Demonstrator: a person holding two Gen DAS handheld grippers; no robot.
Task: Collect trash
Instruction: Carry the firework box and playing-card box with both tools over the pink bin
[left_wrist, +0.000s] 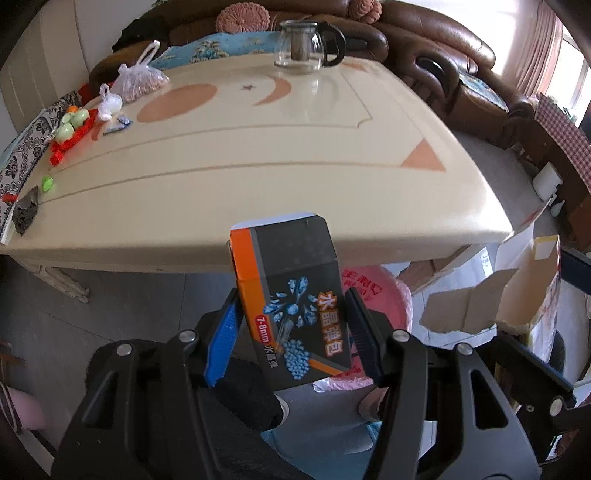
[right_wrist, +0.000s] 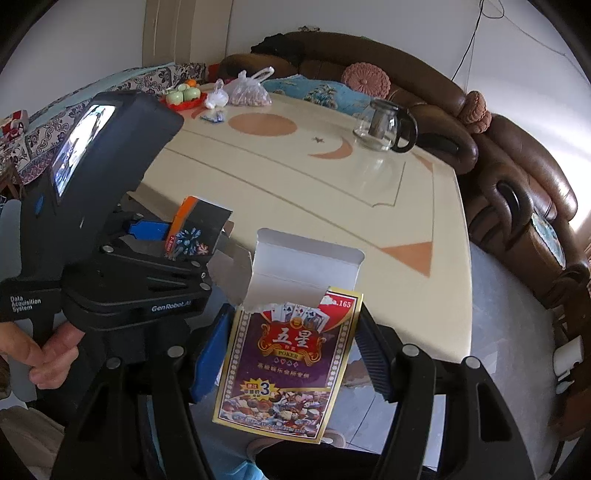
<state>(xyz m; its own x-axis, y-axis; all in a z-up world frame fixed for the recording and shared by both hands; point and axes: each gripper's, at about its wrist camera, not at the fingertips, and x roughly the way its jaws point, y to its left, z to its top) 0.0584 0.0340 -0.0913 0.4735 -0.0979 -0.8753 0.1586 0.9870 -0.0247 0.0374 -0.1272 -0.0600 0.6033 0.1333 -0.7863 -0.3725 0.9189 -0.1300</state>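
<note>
The left claw gripped a black-and-orange box and the right claw gripped an opened poker card box, both off the table's near edge.

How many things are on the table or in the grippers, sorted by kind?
Boxes, one in each gripper: 2 — black box, poker box
Plastic bags: 2
Glass pots: 1
Red trays: 1
Green cups: 2
Total: 8

Both wrist cams sat just off the surface near edge, facing across it toward the sofa; both caught the glass pot.
</note>
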